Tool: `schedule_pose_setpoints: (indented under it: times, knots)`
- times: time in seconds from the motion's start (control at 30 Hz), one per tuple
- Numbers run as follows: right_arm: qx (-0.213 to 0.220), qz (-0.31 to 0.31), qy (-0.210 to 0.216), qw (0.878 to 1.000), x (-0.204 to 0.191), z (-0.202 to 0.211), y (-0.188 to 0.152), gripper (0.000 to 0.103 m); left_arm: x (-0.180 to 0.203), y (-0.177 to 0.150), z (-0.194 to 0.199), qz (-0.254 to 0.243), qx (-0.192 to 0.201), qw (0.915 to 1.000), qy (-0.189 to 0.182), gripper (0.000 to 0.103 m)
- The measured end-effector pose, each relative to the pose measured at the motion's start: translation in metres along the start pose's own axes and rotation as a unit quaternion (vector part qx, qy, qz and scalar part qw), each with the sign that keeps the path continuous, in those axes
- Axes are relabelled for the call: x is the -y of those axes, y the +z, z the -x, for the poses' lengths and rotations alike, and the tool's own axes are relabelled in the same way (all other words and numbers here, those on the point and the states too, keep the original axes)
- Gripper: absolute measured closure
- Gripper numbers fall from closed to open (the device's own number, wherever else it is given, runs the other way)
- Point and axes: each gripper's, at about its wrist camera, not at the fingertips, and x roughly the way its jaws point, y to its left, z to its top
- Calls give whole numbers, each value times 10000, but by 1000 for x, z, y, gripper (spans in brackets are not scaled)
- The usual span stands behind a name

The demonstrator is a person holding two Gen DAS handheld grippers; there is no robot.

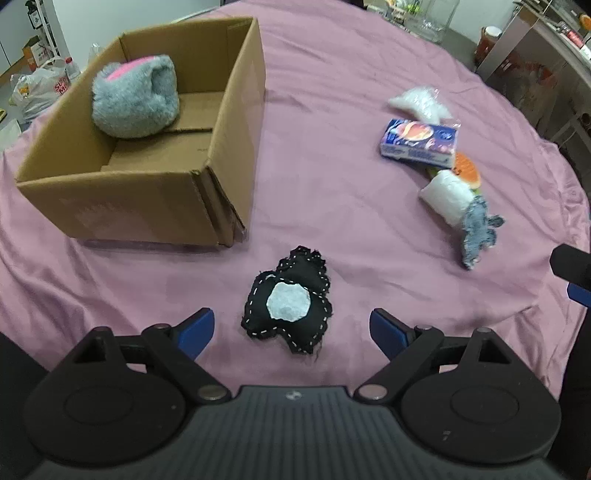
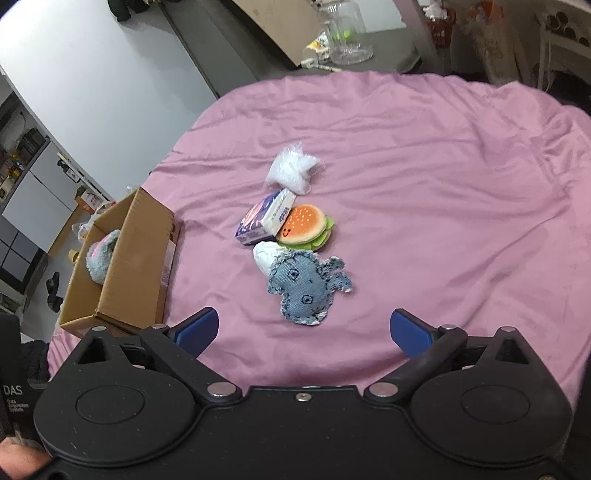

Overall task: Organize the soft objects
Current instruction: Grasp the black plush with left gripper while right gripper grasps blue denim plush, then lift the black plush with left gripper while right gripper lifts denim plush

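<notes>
- Black stitched pouch [image 1: 286, 304] with a white patch is lying flat on the pink tablecloth [image 1: 332, 92], directly ahead of the left gripper [image 1: 291, 326], roughly centred between its two blue fingertips [image 1: 197, 326].
- Left gripper is standing spread wide, pads touching nothing; the pouch is sitting in the gap, apart from both pads.
- Denim plush toy [image 2: 304, 286] is lying just ahead of the right gripper [image 2: 304, 330], a little beyond the line of its fingertips, its frayed limbs reaching out to the right.
- Right gripper is likewise gaping, gripping nothing.
- A white wrapped bundle [image 2: 264, 254] is touching the denim toy's far-left edge; a burger-shaped plush [image 2: 306, 225] is lying just beyond it, against a blue tissue pack [image 2: 264, 219]; a clear bag of white filling [image 2: 291, 170] is resting farther back.
- Cardboard box [image 1: 229, 147] is standing open-topped to the left of the pouch, near it but apart; a grey fluffy slipper [image 1: 135, 99] with pink lining is sitting inside, against the far-left wall.
- Bare cloth is running between the pouch and the box, and between the pouch and the cluster on the right.
- Cloth edge is dropping off behind the box; clutter and a glass jar [image 2: 345, 31] are sitting beyond the far edge.
- Both grippers are pointing steeply down at the cloth.
- A black part of the right gripper is showing at the right edge of the left wrist view.
</notes>
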Motion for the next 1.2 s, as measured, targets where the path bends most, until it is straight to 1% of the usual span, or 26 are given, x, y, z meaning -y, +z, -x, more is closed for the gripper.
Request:
schedule_pose_setpoints:
  times: [0.17, 0.27, 0.33, 0.4, 0.47, 0.53, 0.57, 0.6, 0.63, 0.67, 0.7, 0.73, 0.77, 0.8, 0.83, 0.9, 0.93, 1.0, 1.1, 1.2]
  knots:
    - [-205, 56, -129, 9997, -3, -25, 1, 4, -2, 2, -16, -5, -137, 9999, 13, 12]
    - [-301, 85, -204, 9993, -6, -39, 1, 7, -6, 2, -24, 35, -136, 9999, 54, 12]
    - [-339, 117, -267, 9990, -9, -46, 2, 8, -8, 0, -30, 45, -221, 9997, -12, 17]
    - [-353, 170, -378, 9985, -12, -53, 1, 9, -9, -2, -33, 23, -207, 9998, 19, 19]
    - [-360, 263, -500, 9978, -15, -59, 1, 11, -10, -1, -33, 40, -172, 9998, 25, 24]
    - [-359, 266, -501, 9977, -16, -66, 2, 17, -12, 1, -31, 27, -132, 9999, 10, 37]
    - [-362, 246, -494, 9978, -17, -69, 2, 19, -13, 2, -29, 46, -114, 9999, -15, 40]
    - [-356, 244, -530, 9977, -17, -72, 2, 21, -15, 4, -28, 63, -108, 9999, -32, 49]
    - [-348, 255, -577, 9974, -18, -75, 2, 23, -16, 5, -27, 56, -106, 9999, -38, 53]
    - [-339, 268, -621, 9971, -19, -79, 1, 24, -18, 5, -26, 48, -108, 9999, -70, 55]
    - [-329, 275, -655, 9969, -19, -82, 0, 30, -20, 6, -24, 54, -105, 9999, -119, 59]
    - [-323, 279, -675, 9968, -19, -85, -1, 37, -21, 7, -23, 68, -101, 9998, -162, 60]
    - [-305, 302, -728, 9964, -20, -87, -2, 40, -24, 7, -22, 95, -99, 9997, -212, 61]
    - [-264, 336, -789, 9960, -20, -88, -3, 49, -26, 7, -20, 129, -97, 9995, -266, 61]
    - [-217, 372, -845, 9955, -21, -87, -4, 62, -27, 7, -18, 147, -91, 9994, -300, 62]
    - [-180, 355, -827, 9958, -18, -82, -3, 73, -29, 5, -13, 146, -45, 9993, -340, 62]
    - [-184, 288, -766, 9965, -15, -80, -2, 76, -30, 5, -11, 149, -19, 9992, -360, 62]
    - [-166, 204, -696, 9972, -10, -76, -2, 79, -29, 7, -8, 148, 26, 9991, -407, 62]
    - [-148, 147, -736, 9971, -8, -70, -4, 80, -30, 6, -2, 129, 92, 9989, -445, 62]
    - [-93, 172, -685, 9975, -11, -61, -5, 80, -30, 5, 4, 121, 185, 9986, -473, 62]
